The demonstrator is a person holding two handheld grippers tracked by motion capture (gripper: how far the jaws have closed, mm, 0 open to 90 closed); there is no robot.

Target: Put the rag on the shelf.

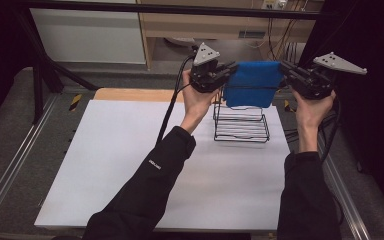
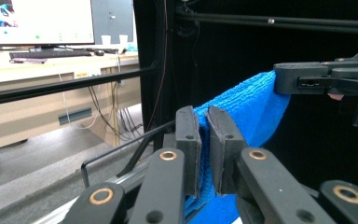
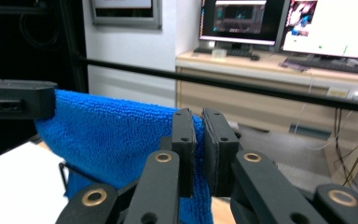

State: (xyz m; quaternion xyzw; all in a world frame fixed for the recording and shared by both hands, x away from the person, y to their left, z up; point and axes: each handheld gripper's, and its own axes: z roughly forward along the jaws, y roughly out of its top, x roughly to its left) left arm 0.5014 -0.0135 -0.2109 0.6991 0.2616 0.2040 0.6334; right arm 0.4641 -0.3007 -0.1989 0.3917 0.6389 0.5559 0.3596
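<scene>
Sleeves of mine, black, come up from the near edge of the high view, and beyond them spreads the white worktop [image 1: 130,170], bare across its whole left and near part, with wide open room on that side; its right edge runs close beside my right forearm, and its far edge meets a strip of wood. Next in size is the blue cloth [image 1: 253,82], stretched in the air between my two hands above the far right part of the worktop, its lower edge hanging in front of the top of the black wire rack [image 1: 241,125]; whether it touches the wire I cannot tell. That rack stands on the worktop near the far right corner, well apart from the left edge. My left claw [image 2: 203,140] is pressed together on the cloth's left upper edge, the blue pile squeezed between its pads. My right claw [image 3: 198,140] likewise pinches the cloth's right upper edge, so the top edge runs nearly level from one to the other.
</scene>
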